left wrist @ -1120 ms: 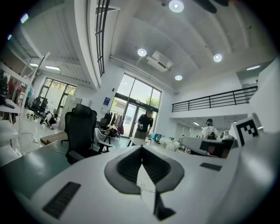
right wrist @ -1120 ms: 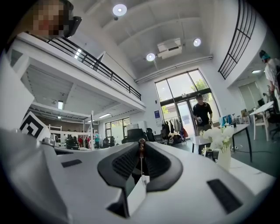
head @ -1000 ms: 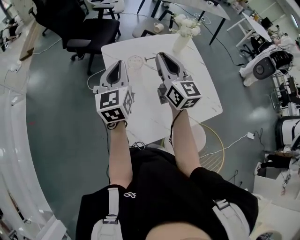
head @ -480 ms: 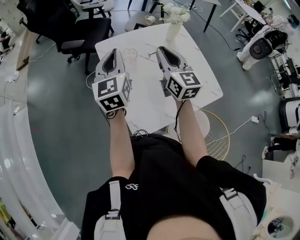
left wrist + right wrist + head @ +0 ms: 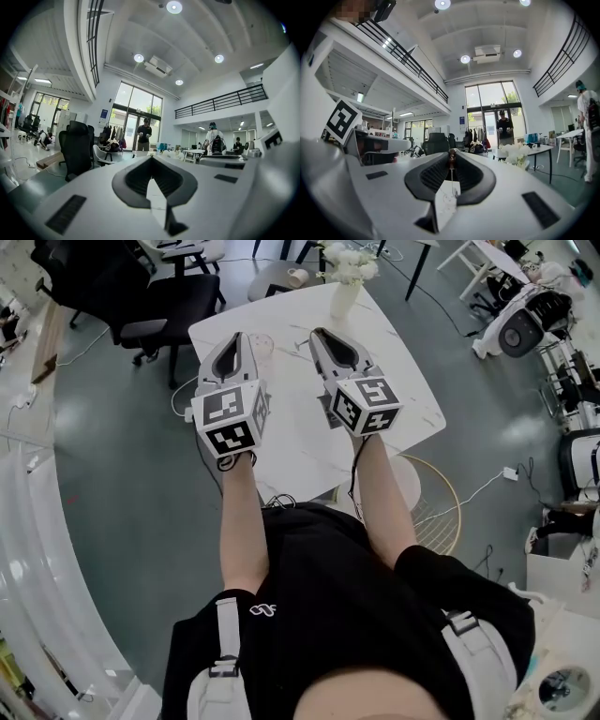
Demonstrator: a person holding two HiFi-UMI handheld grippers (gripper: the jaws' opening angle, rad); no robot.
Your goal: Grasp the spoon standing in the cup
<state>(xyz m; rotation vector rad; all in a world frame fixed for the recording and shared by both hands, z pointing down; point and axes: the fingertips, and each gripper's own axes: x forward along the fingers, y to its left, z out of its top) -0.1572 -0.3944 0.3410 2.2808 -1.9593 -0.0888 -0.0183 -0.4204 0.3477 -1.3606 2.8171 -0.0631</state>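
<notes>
My right gripper (image 5: 322, 334) reaches over the white table (image 5: 309, 446). In the right gripper view its jaws (image 5: 451, 163) are shut on the spoon (image 5: 451, 156), a thin metal handle with a brown end that stands between the fingertips. The clear glass cup (image 5: 266, 345) shows only faintly between the two grippers in the head view, partly hidden by the left one. My left gripper (image 5: 240, 337) hovers beside it; in the left gripper view (image 5: 150, 161) its tips meet with nothing between them.
A white vase of white flowers (image 5: 345, 277) stands at the table's far edge, also in the right gripper view (image 5: 516, 152). A black office chair (image 5: 141, 287) is at the far left. A round wire stool (image 5: 427, 512) sits under the table's near right corner.
The left gripper has shifted right, closer to the cup and the right gripper. The right gripper keeps its place over the table, jaws unchanged.
</notes>
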